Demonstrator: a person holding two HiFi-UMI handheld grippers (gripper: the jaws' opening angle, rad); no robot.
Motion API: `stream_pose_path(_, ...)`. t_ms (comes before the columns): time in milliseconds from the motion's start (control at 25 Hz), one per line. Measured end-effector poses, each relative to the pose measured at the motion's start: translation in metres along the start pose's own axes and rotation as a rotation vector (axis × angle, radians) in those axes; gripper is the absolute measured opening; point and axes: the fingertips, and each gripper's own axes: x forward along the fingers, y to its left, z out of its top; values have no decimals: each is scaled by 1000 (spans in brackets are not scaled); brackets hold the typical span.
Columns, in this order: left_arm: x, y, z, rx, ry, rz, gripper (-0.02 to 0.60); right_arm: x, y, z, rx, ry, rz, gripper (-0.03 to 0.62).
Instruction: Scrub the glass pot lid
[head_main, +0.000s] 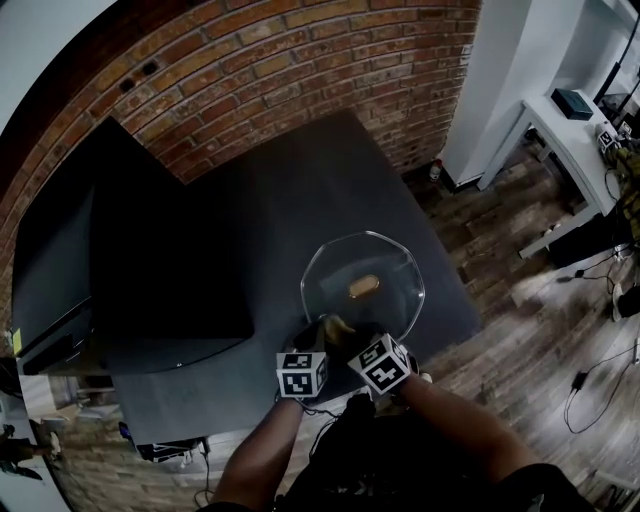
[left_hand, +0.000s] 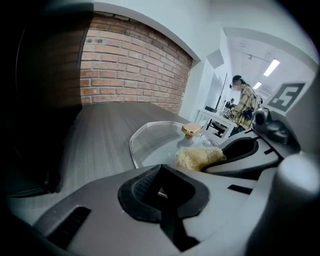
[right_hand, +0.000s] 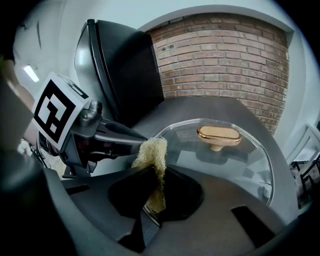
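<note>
Left gripper (left_hand: 160, 192): closed. A thin sliver of glass shows between its dark pads (left_hand: 137, 187), so it grips the near rim of the glass pot lid (head_main: 392, 268).

Right gripper (right_hand: 152, 200): closed on a yellowish scrub pad (right_hand: 152, 152). The pad stands up out of the jaws and leans forward over the lid's near edge, just beside the tip of the left gripper.

The two grippers sit side by side and almost touch, both pointing toward the lid.

The lid lies flat on the dark surface (head_main: 260, 210), directly ahead of both grippers. Its gold-coloured knob (right_hand: 218, 134) faces upward at the centre, ahead of the right gripper and beyond the pad.

A large black unit (head_main: 130, 250) stands on the surface to the left of the left gripper, well apart from the lid. A brick wall (head_main: 280, 70) runs behind the surface, beyond the lid. Far to the right of the left gripper, a person (left_hand: 245, 102) stands at a white desk.
</note>
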Motion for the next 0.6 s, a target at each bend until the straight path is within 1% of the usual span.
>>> stream_pose_path(120,-12,-5,17,31,-74,18,34,-24,-9,8,1,-77,1,48)
stream_pose_path(240,-27,-15,37,34,-140,38,33,-53,-27,19,7,-146,-17,48)
stream_pose_path(480,-59,-58,79,46,-276,71,33,-124,-72,47,27,-304,-75,48)
stream_pose_path(600,-78,-83,97,57,-337,86,34,-162,-83,57,19,-358,-79,48)
